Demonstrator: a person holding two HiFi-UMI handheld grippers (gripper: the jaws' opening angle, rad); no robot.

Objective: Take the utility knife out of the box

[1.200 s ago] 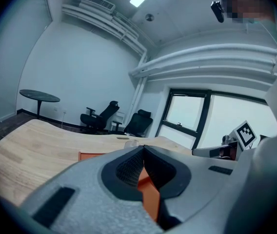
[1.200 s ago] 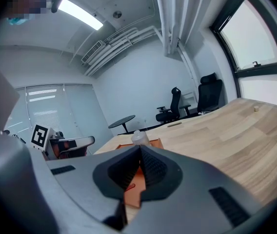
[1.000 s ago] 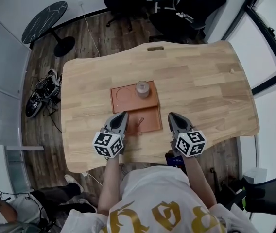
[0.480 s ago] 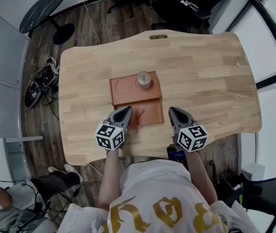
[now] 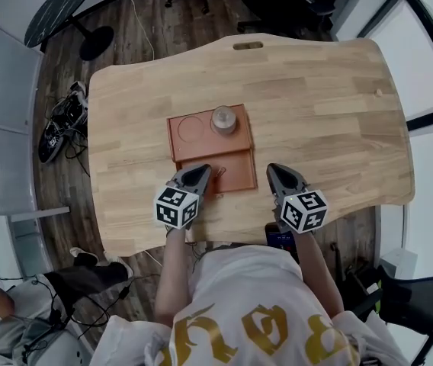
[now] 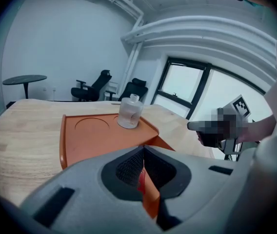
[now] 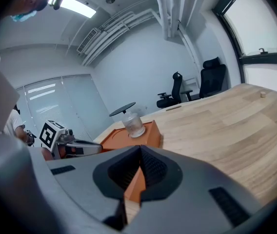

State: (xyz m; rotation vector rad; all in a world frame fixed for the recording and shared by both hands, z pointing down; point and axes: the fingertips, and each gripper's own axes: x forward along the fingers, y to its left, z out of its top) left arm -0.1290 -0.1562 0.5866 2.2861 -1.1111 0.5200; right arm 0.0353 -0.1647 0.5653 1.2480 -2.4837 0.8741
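The box (image 5: 235, 175) is a flat orange tray lying level on the tabletop. It is split into a far part with a round recess and a shallow near compartment. The utility knife (image 5: 220, 174) is a small, slim thing lying slantwise in the near compartment, left of its middle. Its details are too small to make out.

Tables: two are seen, a wooden table (image 5: 323, 105) and a round black table (image 5: 58, 8).
Box: one orange box (image 5: 239, 172) is counted.
Jar: one clear jar (image 5: 222, 119) is seen (inside the box).
Knife: one utility knife (image 5: 220, 175) is seen (tiny, hard to make out).
Grippers: two are counted, the left gripper (image 5: 203, 171) and the right gripper (image 5: 274, 171).
Chairs: two black chairs (image 6: 92, 86) are seen far off.
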